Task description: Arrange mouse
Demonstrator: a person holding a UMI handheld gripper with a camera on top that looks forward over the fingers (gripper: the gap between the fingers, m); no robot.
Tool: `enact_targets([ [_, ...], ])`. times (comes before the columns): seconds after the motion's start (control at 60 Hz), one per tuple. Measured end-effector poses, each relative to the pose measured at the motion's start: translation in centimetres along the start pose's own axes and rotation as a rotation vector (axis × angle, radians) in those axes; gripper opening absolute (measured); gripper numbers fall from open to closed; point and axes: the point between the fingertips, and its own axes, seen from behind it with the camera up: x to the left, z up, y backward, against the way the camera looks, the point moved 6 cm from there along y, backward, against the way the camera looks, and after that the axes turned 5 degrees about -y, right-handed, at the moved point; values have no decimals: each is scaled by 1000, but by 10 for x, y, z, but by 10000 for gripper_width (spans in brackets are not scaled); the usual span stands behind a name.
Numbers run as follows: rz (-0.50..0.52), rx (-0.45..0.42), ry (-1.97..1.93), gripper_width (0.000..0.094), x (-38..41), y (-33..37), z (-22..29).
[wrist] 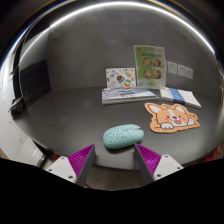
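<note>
A pale teal mouse (pixel 123 136) lies on the dark grey table (pixel 70 115), just ahead of my fingers and slightly toward the right one. An orange corgi-shaped mouse mat (pixel 168 116) lies beyond it to the right. My gripper (pixel 115 160) is open and empty, its magenta pads (pixel 82 159) wide apart on either side, with nothing between them. The mouse is apart from both fingertips.
A stack of papers or booklets (pixel 135 94) lies behind the mat. Printed sheets (pixel 150 62) hang on the back wall, and a smaller leaflet (pixel 120 77) stands beside them. A dark object (pixel 22 105) sits at the far left.
</note>
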Motion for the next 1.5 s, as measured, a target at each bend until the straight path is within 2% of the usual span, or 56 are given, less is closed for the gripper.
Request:
enact_targets([
  [0.317,-35,-31,25,822,17,-65,33],
  [0.4,-61,-49,7,764,20,-75,39],
  [0.417,-68,-56,4,796,21,-76,40],
  [0.5,-106,-97,-20,534,21,-81,41],
  [0.55,-131,-110,-32,499,20,-82,40],
  [0.617,-161,-83,-36,448,24,-80,41],
  [0.65,-156,-65,-37,478,28,-79,42],
  [0.667,-150,-58,-34,421,32,-78,42],
  [0.733,-118,-55,-19,414,48,-65,49],
  [0.817,-92,-114,5,413,60,-39,87],
  [0.867,-100,-179,20,411,47,-18,118],
  [0.967,-181,-319,53,409,-11,17,186],
  [1.067,-288,-367,88,408,-92,30,217],
  [1.133,-315,-339,66,407,-147,17,212],
  [1.233,-258,-201,-4,407,-195,-24,173],
  [1.35,-173,-88,-13,410,-210,-56,144],
  [1.5,-161,34,-24,412,-225,-87,111],
])
